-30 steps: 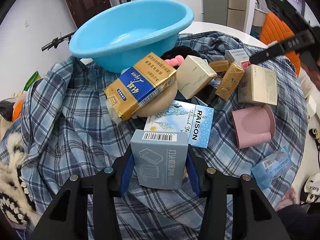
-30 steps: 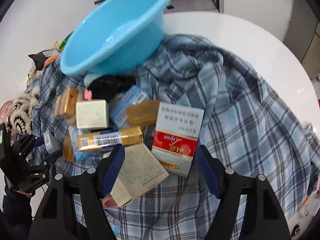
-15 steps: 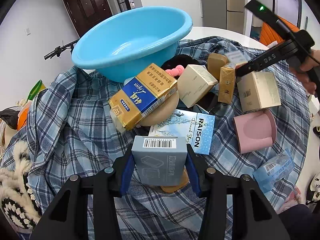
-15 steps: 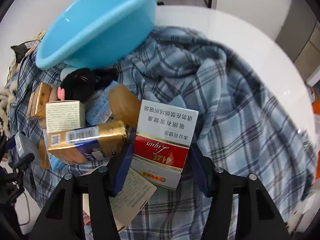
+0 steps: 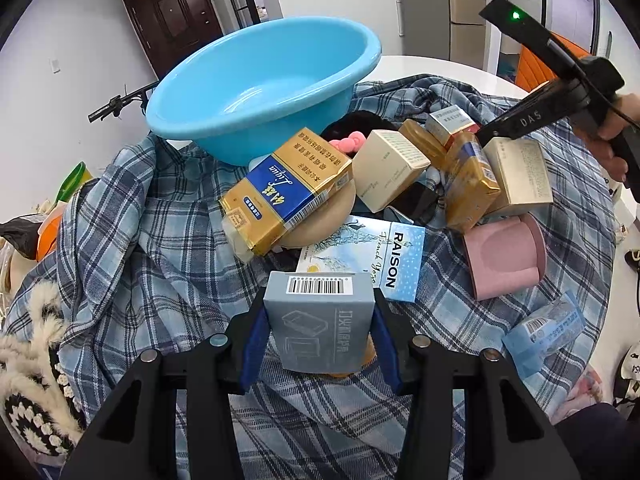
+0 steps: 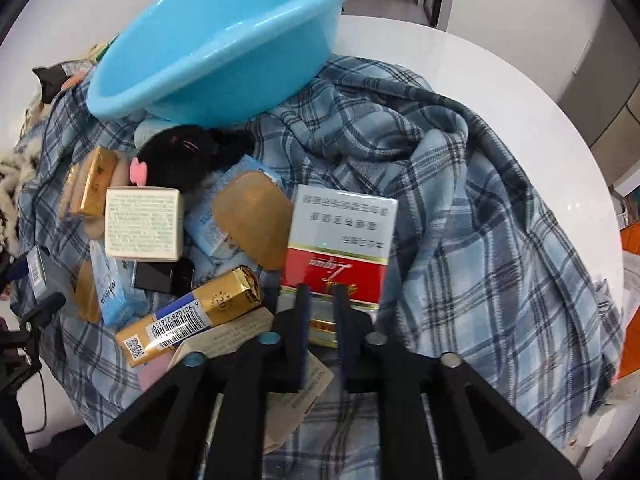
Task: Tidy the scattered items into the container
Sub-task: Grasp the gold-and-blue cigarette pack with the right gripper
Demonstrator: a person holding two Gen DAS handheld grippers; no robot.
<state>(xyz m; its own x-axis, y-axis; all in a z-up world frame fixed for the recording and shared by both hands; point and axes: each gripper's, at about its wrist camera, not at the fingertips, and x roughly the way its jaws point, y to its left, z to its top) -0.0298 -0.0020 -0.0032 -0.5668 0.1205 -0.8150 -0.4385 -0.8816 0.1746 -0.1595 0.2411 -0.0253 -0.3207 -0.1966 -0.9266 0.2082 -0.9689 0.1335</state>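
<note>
The light blue basin (image 5: 260, 80) sits tilted on the plaid cloth at the back, also in the right wrist view (image 6: 224, 40). My left gripper (image 5: 318, 332) is shut on a grey box (image 5: 320, 316) with a barcode, held above the cloth in front of the pile. My right gripper (image 6: 321, 300) hovers over the near end of a red-and-white carton (image 6: 352, 232). Its jaws are only a narrow gap apart and opening, with the carton lying under them, not pinched. In the left wrist view a hand holds that gripper (image 5: 486, 138) at the far right.
Scattered on the plaid cloth (image 6: 480, 220) are a blue-and-gold carton (image 5: 286, 188), a cream box (image 5: 390, 168), a gold pack (image 6: 192, 316), a RAISON box (image 5: 380, 260), a pink cup (image 5: 504, 260) and a black plush (image 6: 180, 156). The white table (image 6: 500, 80) shows beyond.
The right jaws went from wide astride the red-and-white carton to nearly together over its near end. The left gripper still holds the grey box in about the same place.
</note>
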